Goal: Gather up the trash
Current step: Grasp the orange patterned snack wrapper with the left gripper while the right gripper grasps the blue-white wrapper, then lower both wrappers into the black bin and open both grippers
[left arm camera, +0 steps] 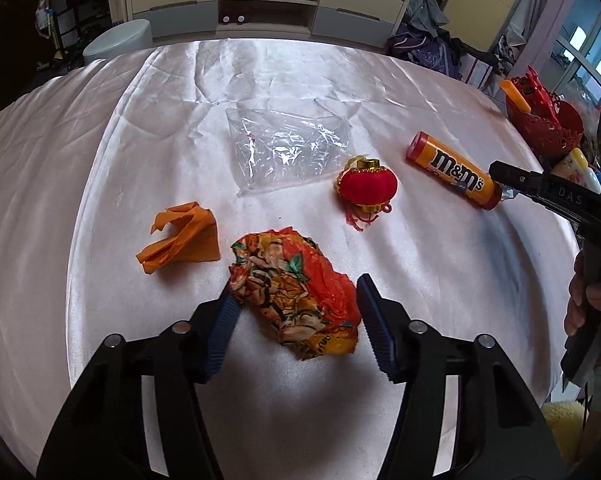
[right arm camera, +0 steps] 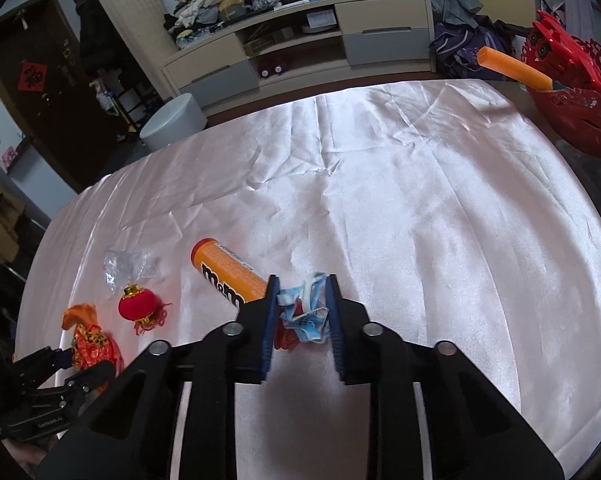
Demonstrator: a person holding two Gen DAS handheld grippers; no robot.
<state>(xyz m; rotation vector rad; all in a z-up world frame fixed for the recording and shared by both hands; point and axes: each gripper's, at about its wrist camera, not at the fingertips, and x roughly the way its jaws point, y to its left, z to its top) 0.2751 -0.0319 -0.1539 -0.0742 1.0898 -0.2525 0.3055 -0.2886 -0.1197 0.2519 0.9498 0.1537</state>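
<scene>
My left gripper (left arm camera: pixel 296 304) is open, its jaws on either side of a crumpled orange printed wrapper (left arm camera: pixel 296 292) on the white tablecloth (left arm camera: pixel 100 160). A folded orange paper scrap (left arm camera: pixel 182 238) lies to its left, a clear plastic bag (left arm camera: pixel 286 152) beyond. My right gripper (right arm camera: pixel 302 312) is shut on a crumpled blue-and-white wrapper (right arm camera: pixel 306 312), next to an orange m&m's tube (right arm camera: pixel 228 270). The tube also shows in the left wrist view (left arm camera: pixel 454 170), with the right gripper (left arm camera: pixel 504 184) at its end.
A small red lantern ornament (left arm camera: pixel 366 186) lies between bag and tube; it also shows in the right wrist view (right arm camera: pixel 136 304). A red basket (right arm camera: pixel 576 112) with an orange stick stands at the table's far right. A TV cabinet (left arm camera: pixel 260 4) and a round stool (left arm camera: pixel 118 42) stand beyond the table.
</scene>
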